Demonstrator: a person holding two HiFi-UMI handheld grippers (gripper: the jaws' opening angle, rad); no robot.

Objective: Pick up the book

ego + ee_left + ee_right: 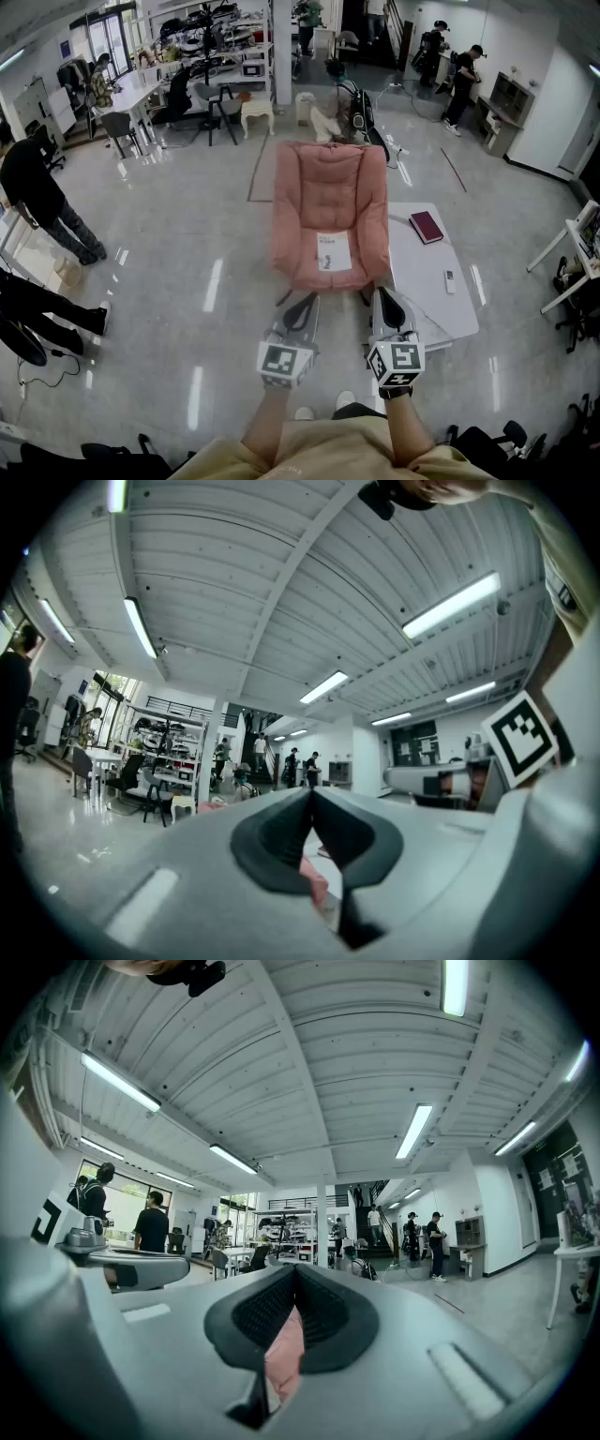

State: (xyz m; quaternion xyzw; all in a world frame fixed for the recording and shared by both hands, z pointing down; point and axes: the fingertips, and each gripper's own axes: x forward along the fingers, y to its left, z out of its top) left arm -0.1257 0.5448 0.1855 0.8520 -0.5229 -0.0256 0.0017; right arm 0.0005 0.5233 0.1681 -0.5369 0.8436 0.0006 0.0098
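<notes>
A white book (333, 251) lies flat on the seat of a pink armchair (330, 192). A dark red book (426, 226) lies on the white table (419, 298) to the chair's right. My left gripper (302, 298) is held level just short of the seat's front edge, shut and empty. My right gripper (382, 295) is beside it at the chair's front right corner, also shut with nothing in it. In the left gripper view the jaws (312, 794) meet. In the right gripper view the jaws (295, 1274) meet, with pink upholstery (284, 1349) below them.
A small white remote (449, 280) lies on the table near the red book. Several people stand around the room's edges, with desks and chairs (216, 94) at the back. A white side table (581, 248) stands at the far right.
</notes>
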